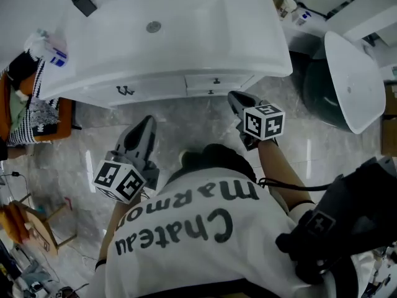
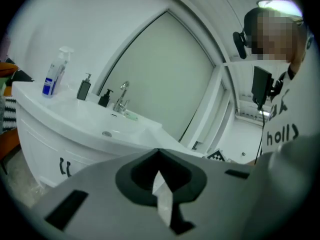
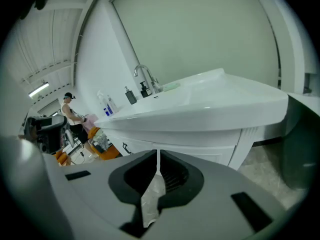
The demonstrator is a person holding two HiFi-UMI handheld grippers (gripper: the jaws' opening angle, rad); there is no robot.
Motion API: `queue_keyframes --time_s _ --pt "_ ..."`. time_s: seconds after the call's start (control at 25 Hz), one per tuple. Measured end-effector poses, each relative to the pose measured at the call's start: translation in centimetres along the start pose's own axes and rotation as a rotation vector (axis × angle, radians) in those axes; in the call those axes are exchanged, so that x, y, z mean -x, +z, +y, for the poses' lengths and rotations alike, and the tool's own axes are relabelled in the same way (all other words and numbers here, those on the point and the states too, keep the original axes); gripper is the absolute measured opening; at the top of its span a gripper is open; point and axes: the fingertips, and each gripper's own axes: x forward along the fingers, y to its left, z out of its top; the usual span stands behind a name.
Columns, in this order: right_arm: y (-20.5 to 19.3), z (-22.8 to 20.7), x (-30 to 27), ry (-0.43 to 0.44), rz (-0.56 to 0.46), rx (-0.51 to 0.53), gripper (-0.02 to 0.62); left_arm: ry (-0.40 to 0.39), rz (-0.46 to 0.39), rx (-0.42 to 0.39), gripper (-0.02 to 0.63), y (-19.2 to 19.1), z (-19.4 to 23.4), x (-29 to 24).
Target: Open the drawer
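A white vanity (image 1: 111, 73) carries a basin, and under its front edge sits a shallow drawer (image 1: 217, 82) with a small dark knob (image 1: 216, 80). My right gripper (image 1: 236, 98) is shut and empty. It hovers just in front of and below that drawer, a little to the right of the knob and clear of it. In the right gripper view the jaws (image 3: 158, 156) meet in a thin seam with the cabinet front (image 3: 220, 151) behind. My left gripper (image 1: 147, 123) is also shut and empty, out over the floor below the cabinet doors. Its closed tips (image 2: 159, 153) point at the vanity.
Two dark door handles (image 1: 124, 90) sit left of the drawer. A faucet (image 2: 121, 96), pump bottles (image 2: 84, 89) and a spray bottle (image 2: 54, 76) stand on the counter. A white toilet (image 1: 350, 82) is at the right, an orange rack (image 1: 25, 113) with cloths at the left. The floor is marble.
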Motion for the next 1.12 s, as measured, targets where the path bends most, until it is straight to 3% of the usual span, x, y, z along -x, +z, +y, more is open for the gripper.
queue_keyframes --time_s 0.2,0.48,0.6,0.76,0.96,1.12 --pt "-1.6 -1.1 -3.2 -0.054 0.022 -0.056 0.012 -0.010 0.027 0.029 0.005 -1.8 2.6 -1.3" --pt "-4.9 -3.6 -7.7 -0.097 0.095 -0.120 0.020 0.040 0.140 0.039 0.005 -5.0 4.9 -1.5" --pt "-6.6 -5.1 -9.9 -0.105 0.120 -0.165 0.106 0.086 0.190 0.049 0.005 -5.9 5.9 -0.9" --pt "-8.2 -7.8 -12.5 -0.158 0.146 -0.207 0.128 0.120 0.250 0.032 0.005 -6.4 6.6 -0.9" --pt "-8.6 -10.0 -15.1 -0.175 0.184 -0.148 0.169 0.175 0.281 0.028 0.005 -7.1 7.1 -2.6" --pt "-9.4 -11.2 -16.7 -0.196 0.219 -0.158 0.203 0.193 0.310 -0.003 0.005 -7.7 7.3 -3.7"
